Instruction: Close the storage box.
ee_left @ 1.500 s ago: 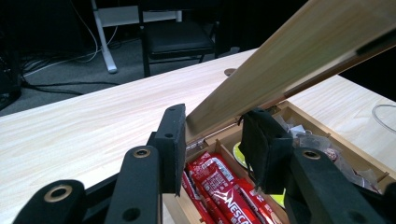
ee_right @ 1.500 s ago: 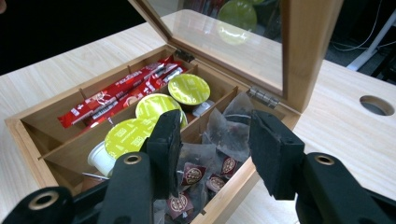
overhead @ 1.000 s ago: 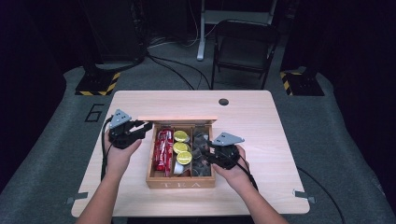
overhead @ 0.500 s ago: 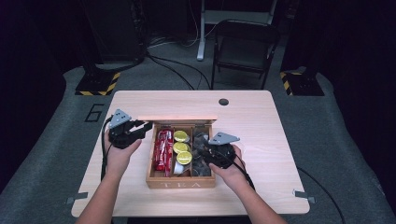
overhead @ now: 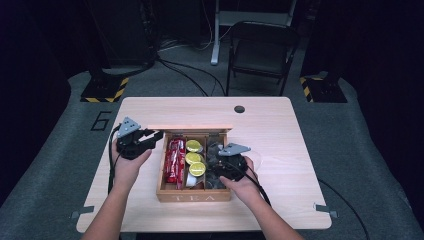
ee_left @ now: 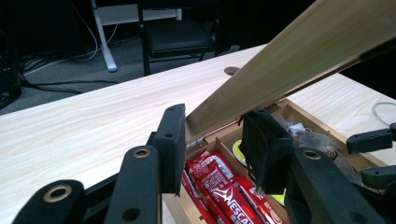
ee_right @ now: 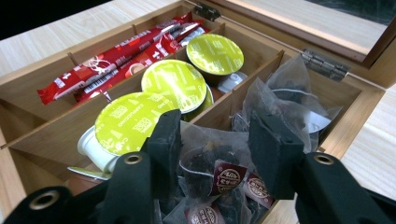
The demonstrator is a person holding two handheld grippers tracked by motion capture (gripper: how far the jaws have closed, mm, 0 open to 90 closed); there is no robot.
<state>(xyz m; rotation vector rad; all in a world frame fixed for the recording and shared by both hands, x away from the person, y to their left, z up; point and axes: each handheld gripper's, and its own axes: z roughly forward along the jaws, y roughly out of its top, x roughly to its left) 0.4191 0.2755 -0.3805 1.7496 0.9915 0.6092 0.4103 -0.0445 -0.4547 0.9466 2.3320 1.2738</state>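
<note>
A wooden tea box (overhead: 194, 196) stands mid-table with its lid (overhead: 190, 127) raised upright. Red coffee sticks (ee_right: 116, 60) fill its left compartment, green-topped capsules (ee_right: 175, 84) the middle, and mesh tea bags (ee_right: 285, 93) the right. My left gripper (overhead: 156, 135) is at the lid's left end. In the left gripper view, the left gripper (ee_left: 212, 121) has the lid (ee_left: 280, 60) wedged between both pads. My right gripper (overhead: 219, 161) hangs over the right compartment. In the right gripper view, the right gripper (ee_right: 217, 126) has its jaws apart, with a tea bag (ee_right: 219, 172) lying between them.
The table (overhead: 280, 135) has a round cable hole (overhead: 239, 109) near its far edge. A folding chair (overhead: 260, 55) stands behind it, with cables on the floor. Bare wood lies to the left and right of the box.
My right gripper has shifted slightly left and down into the tea-bag compartment. The left gripper and the lid have stayed put.
</note>
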